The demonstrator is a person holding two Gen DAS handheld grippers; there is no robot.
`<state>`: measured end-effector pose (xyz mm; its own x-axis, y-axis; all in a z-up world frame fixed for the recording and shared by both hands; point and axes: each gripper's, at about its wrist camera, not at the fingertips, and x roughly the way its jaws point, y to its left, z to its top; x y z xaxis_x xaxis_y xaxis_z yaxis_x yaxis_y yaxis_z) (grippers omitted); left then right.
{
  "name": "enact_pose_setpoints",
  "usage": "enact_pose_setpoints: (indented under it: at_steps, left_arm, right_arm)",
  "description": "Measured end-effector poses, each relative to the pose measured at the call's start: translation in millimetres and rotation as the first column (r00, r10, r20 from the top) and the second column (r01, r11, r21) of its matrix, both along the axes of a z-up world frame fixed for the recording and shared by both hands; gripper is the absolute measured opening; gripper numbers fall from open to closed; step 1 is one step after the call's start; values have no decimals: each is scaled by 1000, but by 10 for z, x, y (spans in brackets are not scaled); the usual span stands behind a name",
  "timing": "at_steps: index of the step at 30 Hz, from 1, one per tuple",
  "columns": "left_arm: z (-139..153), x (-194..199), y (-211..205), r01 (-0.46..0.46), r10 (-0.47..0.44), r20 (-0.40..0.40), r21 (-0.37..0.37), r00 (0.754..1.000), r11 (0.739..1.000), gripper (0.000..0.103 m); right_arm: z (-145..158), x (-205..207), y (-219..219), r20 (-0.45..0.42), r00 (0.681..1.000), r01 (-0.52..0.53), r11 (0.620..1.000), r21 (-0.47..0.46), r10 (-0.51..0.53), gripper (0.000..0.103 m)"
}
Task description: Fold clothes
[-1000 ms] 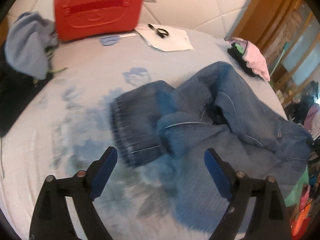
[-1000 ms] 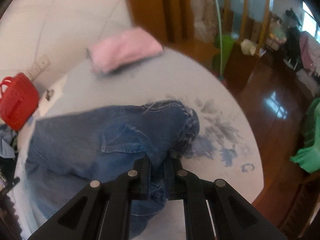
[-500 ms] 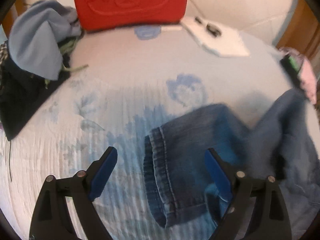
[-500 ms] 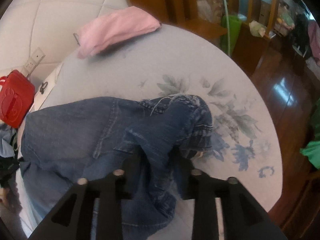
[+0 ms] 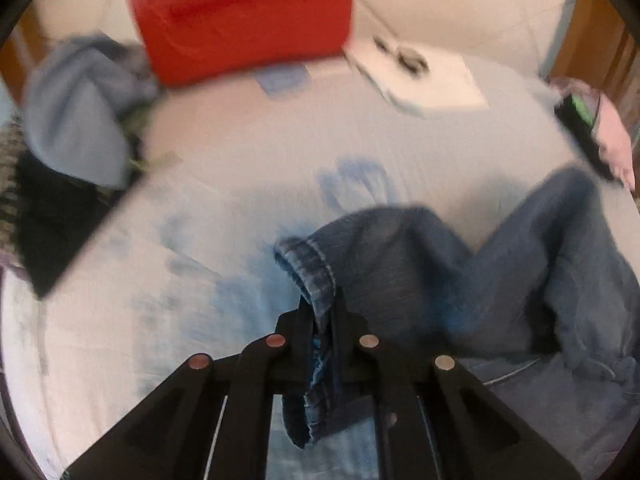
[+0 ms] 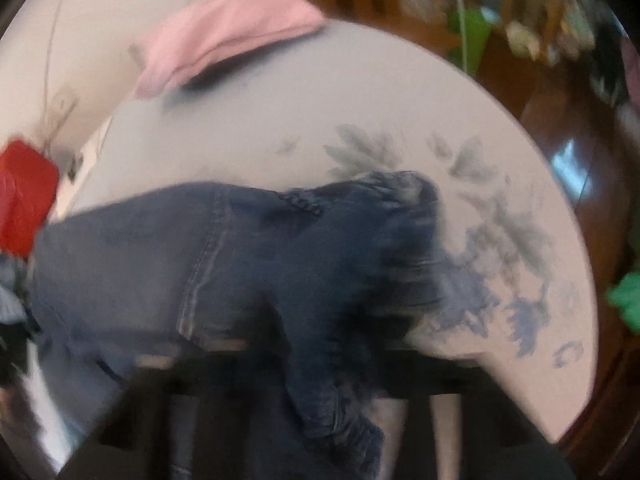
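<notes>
Jeans [image 5: 420, 280] hem clamped by left gripper [image 5: 322, 320] fingers; right gripper [image 6: 316, 360] blurred, grip untellable; hem slip risked if tugged toward red case [image 5: 244, 16]

We see a bed [image 5: 224, 184] under a pale sheet printed with blue flowers [image 6: 516, 312]. Behind it stands a padded white headboard [image 5: 460, 4] with stitched seams. To one side runs wooden panelling [image 5: 588, 40] in a warm brown. Past the foot of the bed lies a dark polished wood floor [image 6: 560, 128], and a bright patch of light [image 6: 572, 164] shines on it. The far furniture is too blurred to make out.
</notes>
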<state>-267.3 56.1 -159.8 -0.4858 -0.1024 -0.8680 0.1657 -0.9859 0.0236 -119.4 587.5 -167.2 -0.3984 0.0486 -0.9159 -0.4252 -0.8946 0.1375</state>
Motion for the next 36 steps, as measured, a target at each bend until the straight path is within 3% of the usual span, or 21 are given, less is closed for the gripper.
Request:
enact_pose_setpoints:
  at_steps: [3, 9, 13, 16, 23, 24, 26, 28, 29, 32, 36]
  left_arm:
    - [496, 221, -364, -74, 72, -130, -13, 989, 997, 7]
    - [1459, 929, -1396, -256, 232, -324, -34, 917, 966, 6]
    - [1388, 897, -1689, -286, 266, -301, -23, 916, 958, 7]
    - [1274, 819, -1869, -300, 285, -271, -14, 919, 954, 7]
    - [1009, 637, -2290, -333, 327, -199, 5, 924, 943, 7]
    - [971, 612, -2350, -338, 333, -189, 8, 924, 941, 13]
    - [896, 560, -2470, -347, 344, -168, 13, 924, 938, 35]
    - [816, 510, -2497, -343, 340, -151, 8, 928, 939, 84]
    - [772, 487, -2390, -322, 318, -147, -5, 937, 947, 91]
    - [719, 535, -2081, -253, 248, -129, -21, 960, 967, 95]
    - [603, 766, -1508, -108, 111, -101, 35, 989, 994, 95]
  right_arm:
    - [375, 15, -220, -73, 995, -65, 994, 89, 71, 16]
    - [1301, 58, -580, -309, 932, -151, 977, 149, 191, 15]
    - [1734, -31, -726, -422, 875, -190, 971, 148, 236, 15]
    - [1790, -313, -761, -434, 865, -242, 967, 78, 252, 15]
    - [1190, -1295, -1185, -298, 903, -321, 947, 11, 309, 15]
    - [1096, -1389, -1223, -285, 911, -311, 950, 5, 300, 16]
    - [922, -1543, -1292, -255, 926, -288, 958, 1, 279, 21]
    - [814, -1565, -1334, -222, 941, -260, 965, 13, 256, 36]
    - [804, -1517, -1333, -216, 944, -253, 967, 14, 251, 38]
    - [773, -1371, -1331, -200, 952, -234, 972, 20, 233, 43]
    - [761, -900, -1235, -194, 953, -238, 971, 0, 234, 45]
